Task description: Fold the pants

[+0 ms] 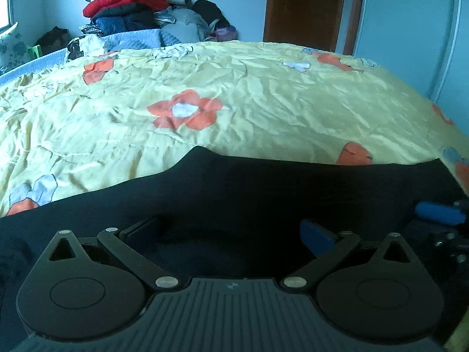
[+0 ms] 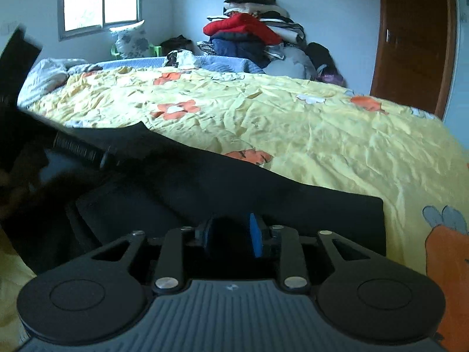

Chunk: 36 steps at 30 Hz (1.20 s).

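Black pants (image 1: 263, 187) lie flat on the yellow flowered bedspread (image 1: 234, 88) at the near edge of the bed. My left gripper (image 1: 231, 234) hovers low over them with its fingers wide apart and nothing between them. In the right wrist view the pants (image 2: 263, 193) run from the left to the middle. My right gripper (image 2: 231, 234) has its blue-padded fingers close together on a fold of the black cloth. The right gripper's blue finger also shows at the right edge of the left wrist view (image 1: 439, 212).
A pile of clothes with a red jacket (image 2: 243, 29) stands at the far side of the bed. A brown door (image 1: 307, 8) is at the back right. A window (image 2: 99, 0) and a pillow (image 2: 44, 79) are at the far left.
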Each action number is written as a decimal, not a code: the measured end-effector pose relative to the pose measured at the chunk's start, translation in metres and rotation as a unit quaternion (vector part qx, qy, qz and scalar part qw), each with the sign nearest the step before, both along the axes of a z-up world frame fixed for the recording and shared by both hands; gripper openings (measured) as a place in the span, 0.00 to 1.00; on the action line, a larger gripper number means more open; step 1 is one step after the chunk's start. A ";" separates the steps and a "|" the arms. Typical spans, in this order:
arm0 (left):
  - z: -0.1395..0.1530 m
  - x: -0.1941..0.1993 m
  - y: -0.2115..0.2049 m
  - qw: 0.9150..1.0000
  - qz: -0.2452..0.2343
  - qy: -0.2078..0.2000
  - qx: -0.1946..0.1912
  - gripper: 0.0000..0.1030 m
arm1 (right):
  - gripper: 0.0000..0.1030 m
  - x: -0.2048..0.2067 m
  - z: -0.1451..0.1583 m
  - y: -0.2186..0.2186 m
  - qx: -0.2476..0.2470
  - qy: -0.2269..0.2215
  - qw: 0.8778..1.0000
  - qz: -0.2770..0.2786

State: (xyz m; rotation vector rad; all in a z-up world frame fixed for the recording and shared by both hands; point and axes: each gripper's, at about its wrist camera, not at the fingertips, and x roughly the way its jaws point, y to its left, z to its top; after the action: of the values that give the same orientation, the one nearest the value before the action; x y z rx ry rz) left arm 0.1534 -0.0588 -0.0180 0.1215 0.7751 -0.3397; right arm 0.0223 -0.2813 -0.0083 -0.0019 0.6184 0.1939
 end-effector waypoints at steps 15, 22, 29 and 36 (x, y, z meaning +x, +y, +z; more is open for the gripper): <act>0.005 -0.044 0.044 0.999 0.022 -0.011 0.033 0.99 | 1.00 -0.012 0.013 0.053 -0.083 -0.037 0.996 0.003; 0.008 -0.070 0.064 0.999 0.028 -0.042 0.017 1.00 | 1.00 -0.005 -0.001 0.044 -0.040 0.020 0.999 0.014; -0.002 -0.077 0.077 0.998 0.036 -0.058 0.002 1.00 | 1.00 -0.016 -0.002 0.048 -0.048 0.010 0.999 0.001; -0.002 -0.078 0.077 0.998 0.036 -0.058 0.004 1.00 | 1.00 -0.013 0.001 0.046 -0.036 0.017 0.999 -0.024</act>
State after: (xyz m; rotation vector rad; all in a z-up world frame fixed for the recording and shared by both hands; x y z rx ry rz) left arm 0.0755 0.0181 -0.0202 0.1196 0.6633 -0.2594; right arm 0.0098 -0.2350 -0.0074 -0.0522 0.6582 0.1252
